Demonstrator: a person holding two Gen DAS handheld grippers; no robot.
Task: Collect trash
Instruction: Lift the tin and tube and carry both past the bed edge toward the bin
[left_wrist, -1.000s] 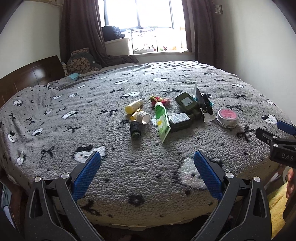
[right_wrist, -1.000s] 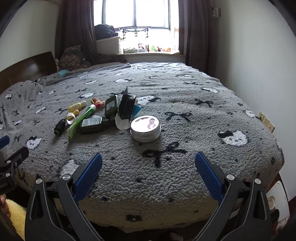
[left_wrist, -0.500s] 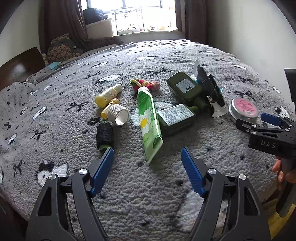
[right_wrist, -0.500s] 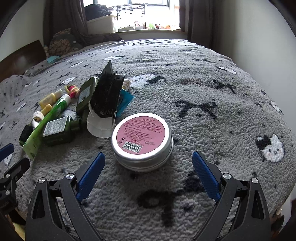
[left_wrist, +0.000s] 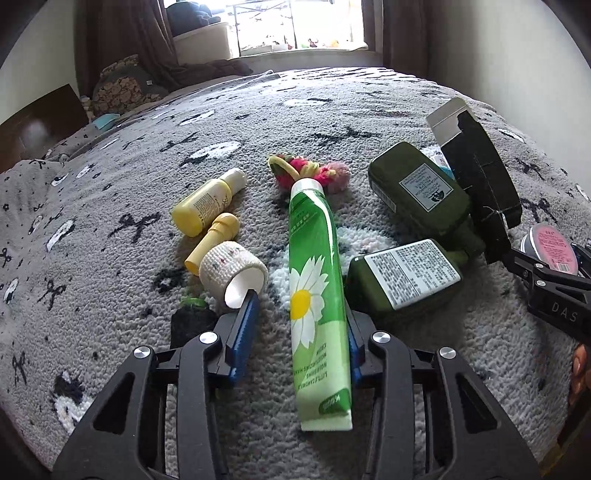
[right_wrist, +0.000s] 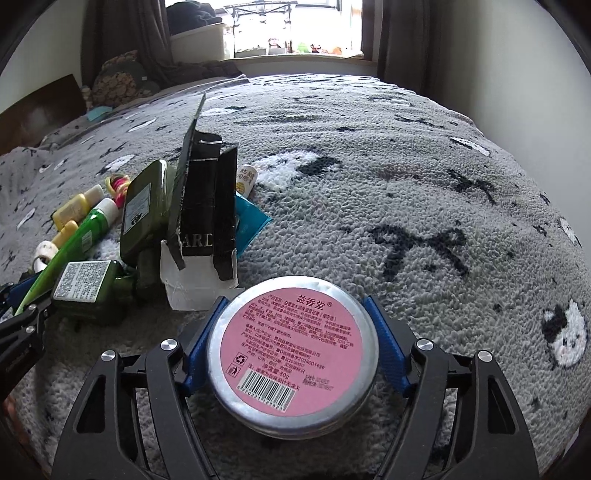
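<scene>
We see a green daisy tube (left_wrist: 314, 295) lying flat on the grey bed (left_wrist: 369, 103), beside two dark green bottles (left_wrist: 402, 277), and a pink-labelled round tin (right_wrist: 293, 354).

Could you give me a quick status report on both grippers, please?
Left gripper jaws straddling green tube, gap on one side. Right gripper jaws against round tin. Torn black carton just beyond.

low wrist views, shared green tube (left_wrist: 317, 280)
</scene>
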